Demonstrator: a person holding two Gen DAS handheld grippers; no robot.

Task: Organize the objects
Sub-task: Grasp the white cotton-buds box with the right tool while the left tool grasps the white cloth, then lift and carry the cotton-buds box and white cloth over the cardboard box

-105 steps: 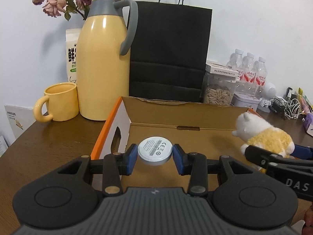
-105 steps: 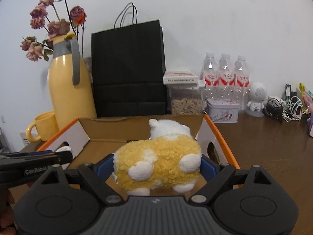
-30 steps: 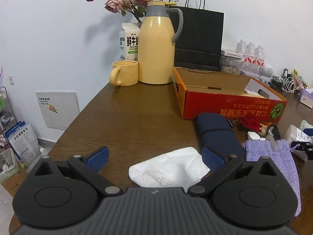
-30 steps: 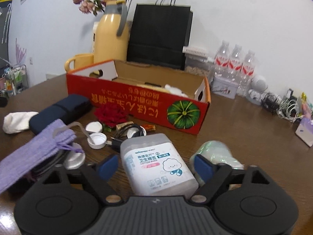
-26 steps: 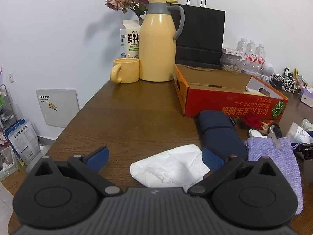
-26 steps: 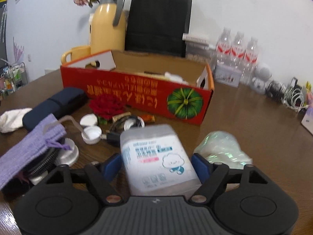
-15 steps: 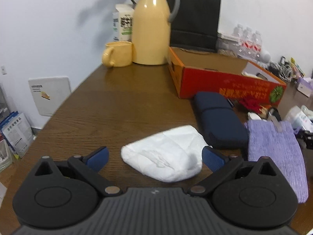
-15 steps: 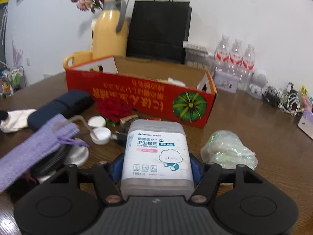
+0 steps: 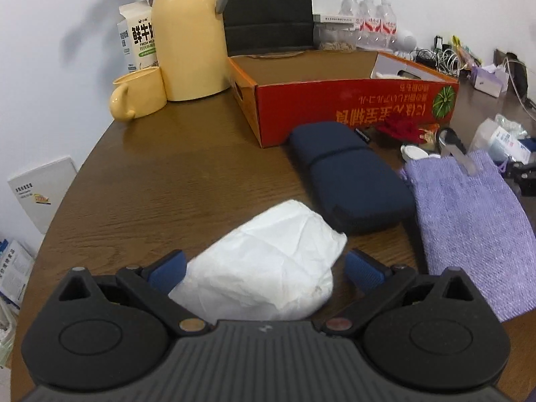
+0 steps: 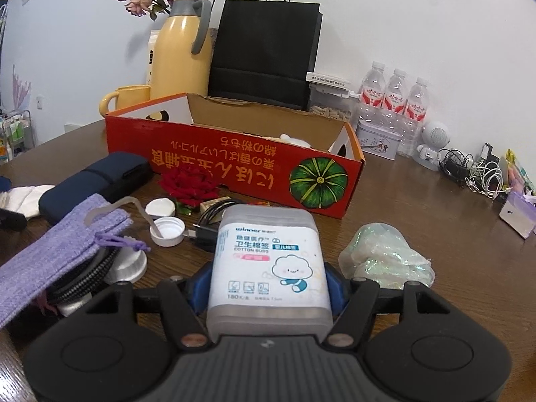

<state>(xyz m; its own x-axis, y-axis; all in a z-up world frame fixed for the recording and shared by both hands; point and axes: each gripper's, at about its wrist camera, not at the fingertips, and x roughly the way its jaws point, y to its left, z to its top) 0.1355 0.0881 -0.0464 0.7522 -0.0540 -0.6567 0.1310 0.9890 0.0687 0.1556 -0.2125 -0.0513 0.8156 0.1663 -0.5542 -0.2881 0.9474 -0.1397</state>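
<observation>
While our right claw (image 10: 268, 284) grips the cotton-bud box (image 10: 268, 261) above the tabletop (image 10: 418, 201), our left claw (image 9: 264, 269) stands open around a white cloth (image 9: 268, 268) lying there.

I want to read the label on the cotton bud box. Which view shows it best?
The right wrist view: the cotton bud box fills the centre, label facing the camera. The left wrist view shows only a corner of it at the far right edge.

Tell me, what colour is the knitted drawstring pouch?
Lilac knitted drawstring pouch; the left wrist view shows it best.
</observation>
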